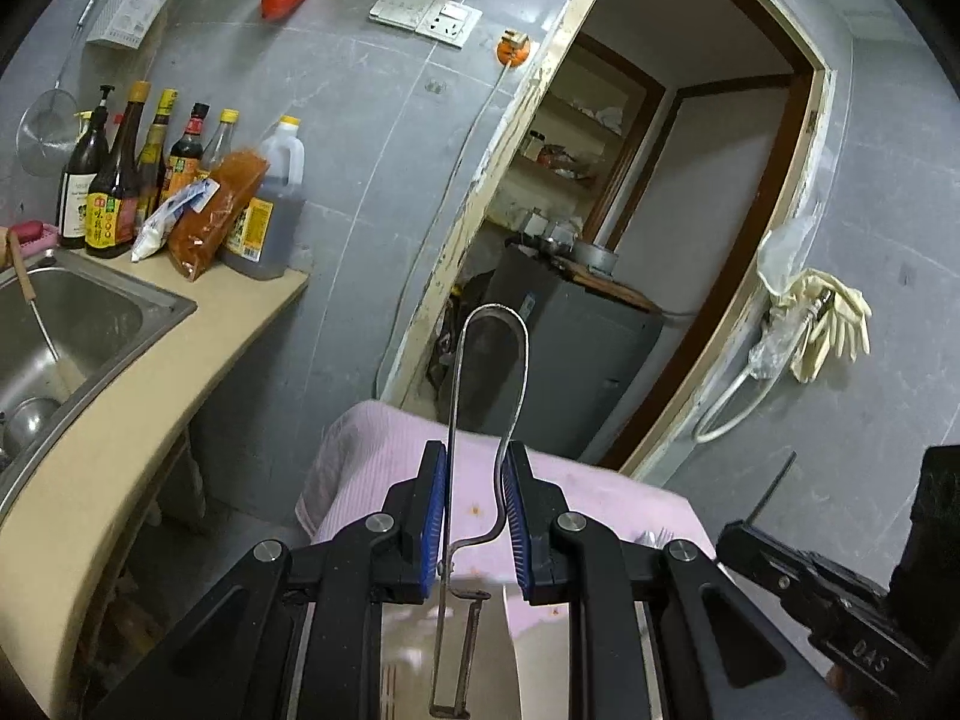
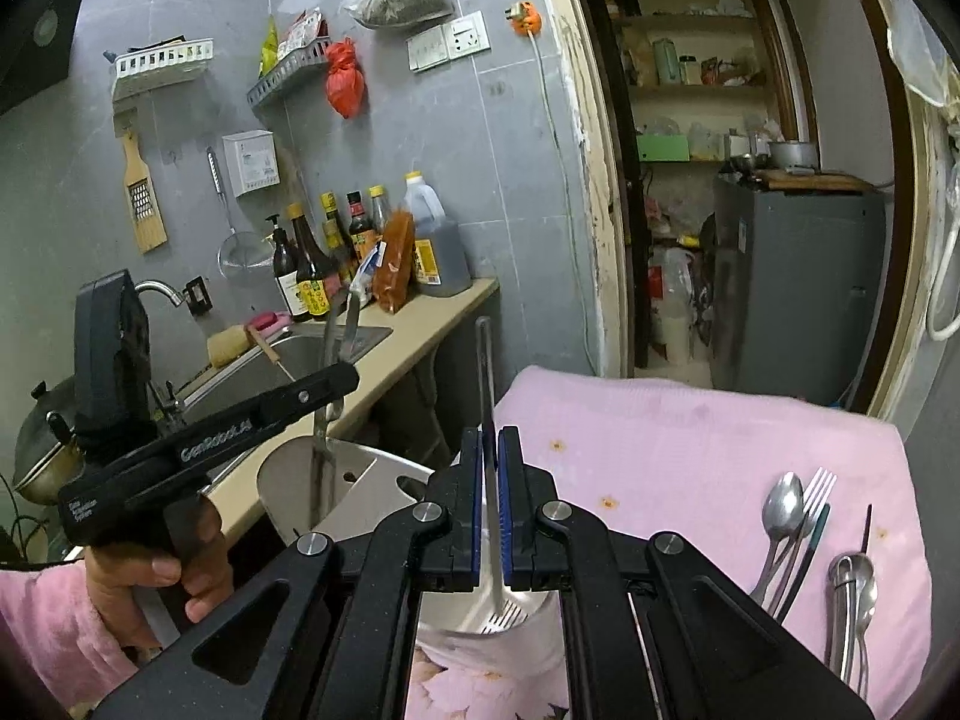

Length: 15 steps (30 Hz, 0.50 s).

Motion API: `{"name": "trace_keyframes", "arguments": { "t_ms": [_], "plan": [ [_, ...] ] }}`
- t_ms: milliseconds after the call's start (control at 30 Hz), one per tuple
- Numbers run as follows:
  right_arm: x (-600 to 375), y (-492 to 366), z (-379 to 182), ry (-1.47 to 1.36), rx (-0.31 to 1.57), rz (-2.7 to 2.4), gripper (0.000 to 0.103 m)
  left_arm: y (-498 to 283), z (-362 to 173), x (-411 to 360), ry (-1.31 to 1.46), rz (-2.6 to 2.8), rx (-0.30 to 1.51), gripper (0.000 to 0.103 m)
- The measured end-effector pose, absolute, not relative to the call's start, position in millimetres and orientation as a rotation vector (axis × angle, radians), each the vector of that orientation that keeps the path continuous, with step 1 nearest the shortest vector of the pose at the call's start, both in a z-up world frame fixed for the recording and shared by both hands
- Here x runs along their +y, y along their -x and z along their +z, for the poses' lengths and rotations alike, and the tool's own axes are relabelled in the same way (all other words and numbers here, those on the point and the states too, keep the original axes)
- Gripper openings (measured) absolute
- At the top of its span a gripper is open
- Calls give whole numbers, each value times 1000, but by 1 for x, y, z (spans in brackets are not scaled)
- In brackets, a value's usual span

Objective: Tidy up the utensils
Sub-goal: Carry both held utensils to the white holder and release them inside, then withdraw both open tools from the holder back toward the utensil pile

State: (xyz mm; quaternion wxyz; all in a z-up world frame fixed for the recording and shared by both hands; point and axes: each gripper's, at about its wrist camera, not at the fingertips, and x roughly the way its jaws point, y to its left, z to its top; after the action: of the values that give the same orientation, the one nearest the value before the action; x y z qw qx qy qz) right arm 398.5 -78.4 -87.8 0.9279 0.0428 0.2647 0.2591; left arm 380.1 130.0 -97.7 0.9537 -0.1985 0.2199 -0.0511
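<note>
Two tools gripped, both over the holder

Two risks, taken left to right. On my left, the bent steel-wire peeler [image 1: 489, 420] sits between the blue pads [image 1: 437, 516] of my left gripper [image 1: 477, 516], its blade frame hanging down over the shiny steel utensil holder [image 2: 354, 480]. The jaws stand partly spread, bearing on the thin wire loop from both sides. I judge that hold slight: round wire on ribbed pads could twist or slide, and the peeler might drop askew and catch the holder's rim.

On my right, my right gripper [image 2: 491, 510] is pressed nearly together on the flat steel handle of a slotted spatula [image 2: 487, 384], handle up, slotted head below near a second steel cup. With both tools so close, the two grippers could knock together, and a long handle tipping sideways could upset the cup.

Further right, loose steel spoons and a fork [image 2: 798, 528] lie on the pink cloth [image 2: 690, 420], unsorted, near its edge; a careless sweep could push them off.
</note>
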Motion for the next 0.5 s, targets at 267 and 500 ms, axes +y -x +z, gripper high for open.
{"name": "trace_keyframes", "arguments": {
  "t_ms": [267, 500],
  "plan": [
    [-104, -388, -74, -144, 506, 502, 31, -361, -91, 127, 382, -82, 476, 45],
    [-152, -371, -48, -184, 431, 407, 73, -344, -59, 97, 274, -3, 452, 79]
  ]
}}
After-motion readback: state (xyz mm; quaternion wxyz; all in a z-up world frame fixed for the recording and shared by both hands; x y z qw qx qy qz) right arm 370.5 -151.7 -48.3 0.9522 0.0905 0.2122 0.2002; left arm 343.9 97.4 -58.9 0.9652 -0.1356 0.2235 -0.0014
